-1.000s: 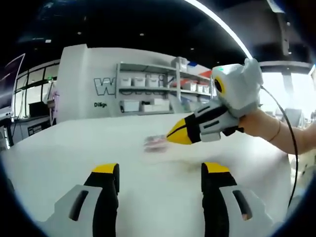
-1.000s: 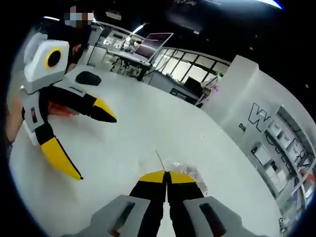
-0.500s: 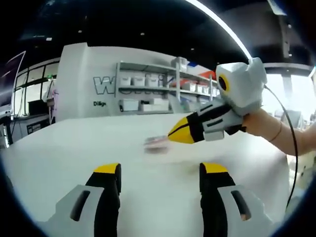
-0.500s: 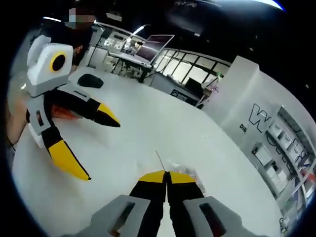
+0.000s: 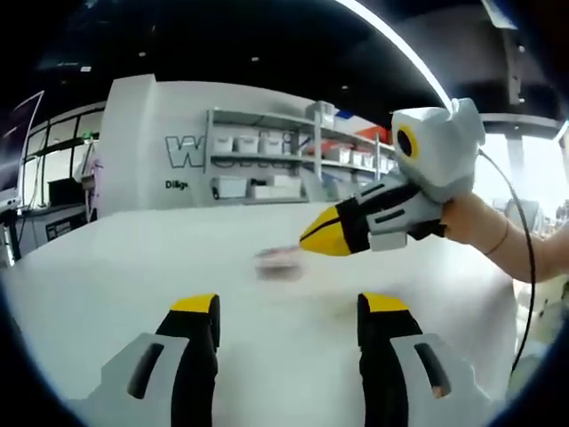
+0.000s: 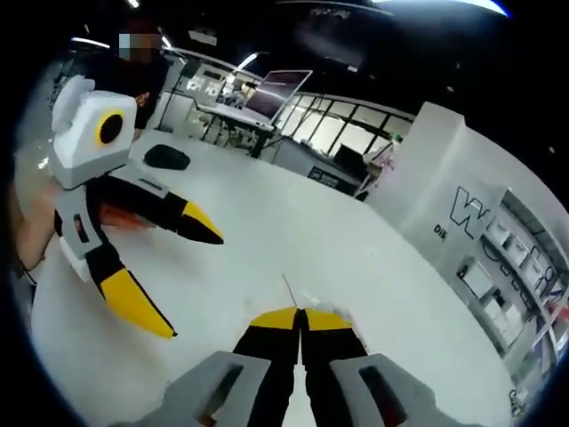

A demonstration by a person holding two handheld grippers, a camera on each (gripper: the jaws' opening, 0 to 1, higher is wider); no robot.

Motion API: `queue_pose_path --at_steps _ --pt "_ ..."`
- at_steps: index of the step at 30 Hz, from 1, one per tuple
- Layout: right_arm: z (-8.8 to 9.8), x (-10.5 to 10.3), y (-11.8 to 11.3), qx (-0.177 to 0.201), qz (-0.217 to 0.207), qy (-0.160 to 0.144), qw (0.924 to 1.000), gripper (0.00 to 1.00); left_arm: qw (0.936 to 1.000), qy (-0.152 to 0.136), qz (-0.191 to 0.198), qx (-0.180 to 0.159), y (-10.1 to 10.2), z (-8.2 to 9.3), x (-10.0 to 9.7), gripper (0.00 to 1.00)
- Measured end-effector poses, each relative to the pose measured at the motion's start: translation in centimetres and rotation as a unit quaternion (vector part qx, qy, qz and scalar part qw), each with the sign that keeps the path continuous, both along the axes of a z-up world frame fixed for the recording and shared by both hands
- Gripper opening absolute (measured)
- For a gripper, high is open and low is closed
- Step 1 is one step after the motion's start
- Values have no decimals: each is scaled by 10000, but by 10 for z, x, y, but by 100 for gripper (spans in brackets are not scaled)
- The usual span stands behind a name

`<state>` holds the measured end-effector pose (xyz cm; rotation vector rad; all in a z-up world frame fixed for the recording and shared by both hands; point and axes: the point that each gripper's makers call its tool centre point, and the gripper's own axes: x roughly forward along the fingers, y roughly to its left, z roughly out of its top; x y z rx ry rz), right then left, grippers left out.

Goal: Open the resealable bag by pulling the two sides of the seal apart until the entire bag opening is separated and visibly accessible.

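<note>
The resealable bag (image 5: 277, 260) is a small, blurred clear pouch low over the white table (image 5: 133, 276). My right gripper (image 5: 313, 238) reaches in from the right, jaws shut, its yellow tip at the bag's right end. In the right gripper view, my right gripper (image 6: 300, 317) is shut with a sliver of the bag's (image 6: 316, 300) clear plastic at its tips; the rest is hidden behind the jaws. My left gripper (image 5: 289, 307) stands open, short of the bag, nothing between its jaws. From the right gripper view, the left gripper (image 6: 182, 280) hangs open at the left.
A black oval object (image 6: 166, 157) lies on the table's far side, near a desk with an open laptop (image 6: 277, 89). Shelves with white bins (image 5: 267, 165) line the lettered wall behind. A person's forearm (image 5: 498, 236) and a cable (image 5: 526, 276) sit at the right.
In the right gripper view the left gripper has drifted rightward, closer to my right gripper. Less of the bag shows past the right jaws. Both grippers keep their states.
</note>
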<state>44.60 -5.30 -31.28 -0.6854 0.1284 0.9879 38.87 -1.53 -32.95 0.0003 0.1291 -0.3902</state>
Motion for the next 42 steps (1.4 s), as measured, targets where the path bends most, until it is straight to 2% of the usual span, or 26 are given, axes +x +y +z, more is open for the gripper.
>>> queue_pose_path --at_steps 13,42 --pt "4 -11 -2 177 72 61 9998 0 9998 57 -192 -86 -11 -1 -1 60" --pt "15 -22 -6 458 124 164 9987 0 9995 59 -294 4 -18 0 -5 58"
